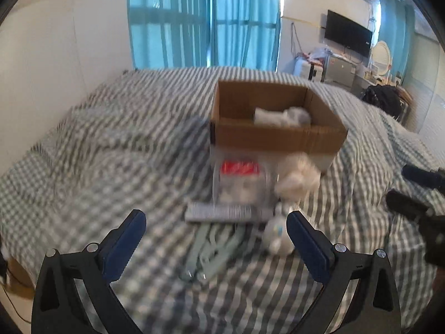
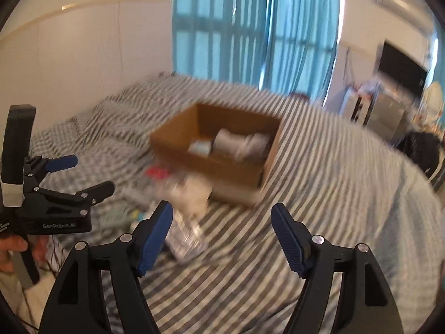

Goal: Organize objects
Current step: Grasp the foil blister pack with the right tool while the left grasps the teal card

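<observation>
Both claws spread and empty, left gripper (image 1: 215, 224) eyeing the clear plastic box (image 1: 239, 185) at twelve o'clock: light, stiff, slippery, so I'd pinch its side walls.

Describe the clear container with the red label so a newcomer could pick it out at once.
Find the open cardboard box on the striped bed. Directly in front of its near wall stands the clear container. Unlike the white crumpled bundle beside it, it is see-through with a red label.
</observation>
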The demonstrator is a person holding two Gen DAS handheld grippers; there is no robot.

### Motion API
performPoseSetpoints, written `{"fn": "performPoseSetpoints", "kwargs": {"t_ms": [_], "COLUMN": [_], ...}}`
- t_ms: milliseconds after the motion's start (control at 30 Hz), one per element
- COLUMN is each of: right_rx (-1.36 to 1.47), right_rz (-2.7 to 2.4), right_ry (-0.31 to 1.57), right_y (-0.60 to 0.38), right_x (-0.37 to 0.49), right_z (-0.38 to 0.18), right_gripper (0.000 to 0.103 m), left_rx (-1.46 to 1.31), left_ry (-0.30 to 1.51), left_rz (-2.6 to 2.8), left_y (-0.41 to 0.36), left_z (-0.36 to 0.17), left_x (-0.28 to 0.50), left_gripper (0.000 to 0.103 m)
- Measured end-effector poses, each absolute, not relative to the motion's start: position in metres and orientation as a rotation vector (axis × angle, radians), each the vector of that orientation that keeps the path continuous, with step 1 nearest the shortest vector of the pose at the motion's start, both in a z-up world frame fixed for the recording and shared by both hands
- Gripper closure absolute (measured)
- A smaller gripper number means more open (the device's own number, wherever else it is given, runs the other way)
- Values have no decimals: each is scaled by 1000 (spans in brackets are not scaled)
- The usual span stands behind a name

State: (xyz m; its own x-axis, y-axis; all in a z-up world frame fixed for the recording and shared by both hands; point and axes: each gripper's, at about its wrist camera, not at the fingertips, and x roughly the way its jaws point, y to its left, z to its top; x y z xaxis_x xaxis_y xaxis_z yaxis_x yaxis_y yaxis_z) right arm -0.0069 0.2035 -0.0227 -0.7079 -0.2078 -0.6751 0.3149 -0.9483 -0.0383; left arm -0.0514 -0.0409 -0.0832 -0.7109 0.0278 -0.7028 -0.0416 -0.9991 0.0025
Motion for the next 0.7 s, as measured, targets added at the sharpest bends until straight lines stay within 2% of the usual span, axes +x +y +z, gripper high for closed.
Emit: {"fn": "performPoseSetpoints", "kwargs": {"t_ms": [200,367,500,600,667,700], "right_rx": [1187,1302,1313,1306,1292,1283], "right_rz": [-2564,-2510,-2515,-2512,-2513,-2510], "right_ry": [241,294,306,327,331,326], "right_y": [187,173,168,163,161,161], "right_x": [-8,-22,-35,-43,-49,-51], "right_z": [-89,-124,-133,-135,-135,-133], "right_gripper": [30,30,31,43,67,72], "left_rx": [-1243,-1293,-1301,-1315,-1313,-1311], "left_ry": [186,118,147,152,148,147], "left_rz": [2835,2807,2799,2782,2775,2770], "left_y": [-30,-35,-31,-29,-27,-25], "left_z": [-116,-135,-138,-140,-142,-143], "left_x": [-37,-41,-44,-50,-50,-51], "left_gripper": [0,0,0,0,0,0]}}
